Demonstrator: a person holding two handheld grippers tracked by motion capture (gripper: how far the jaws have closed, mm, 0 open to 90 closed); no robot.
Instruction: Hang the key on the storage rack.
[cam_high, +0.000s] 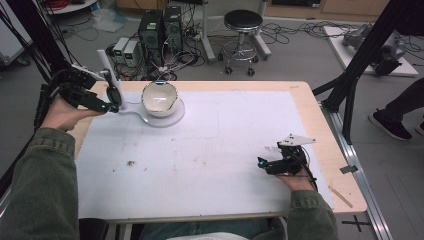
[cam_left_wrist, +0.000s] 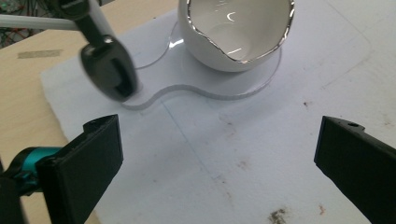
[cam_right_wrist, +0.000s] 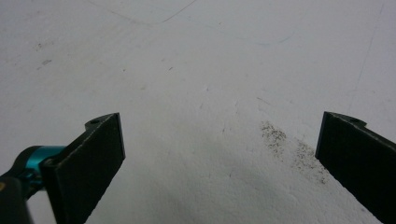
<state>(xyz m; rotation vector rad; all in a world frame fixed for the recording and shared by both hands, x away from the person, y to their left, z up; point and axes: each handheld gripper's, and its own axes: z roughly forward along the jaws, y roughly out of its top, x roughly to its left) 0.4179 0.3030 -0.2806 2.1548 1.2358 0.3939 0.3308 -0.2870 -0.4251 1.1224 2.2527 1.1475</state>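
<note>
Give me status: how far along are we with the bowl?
Done: nothing visibly. The white bowl sits on its clear stand, untouched. In hand: the left gripper, open, is beside the stand near a black hanging piece. Left: any grasp; the right gripper rests open and empty.

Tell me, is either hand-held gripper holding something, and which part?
Nothing is held. The left hand-held gripper is open in front of the white bowl; the right hand-held gripper is open over the white mat.

A: How many bowls? 
B: One white bowl (cam_high: 160, 98), on one clear acrylic base (cam_high: 170, 119).
A: Grippers?
B: Two, a left gripper (cam_high: 111, 105) and a right gripper (cam_high: 265, 163). One stool (cam_high: 243, 22) behind.
</note>
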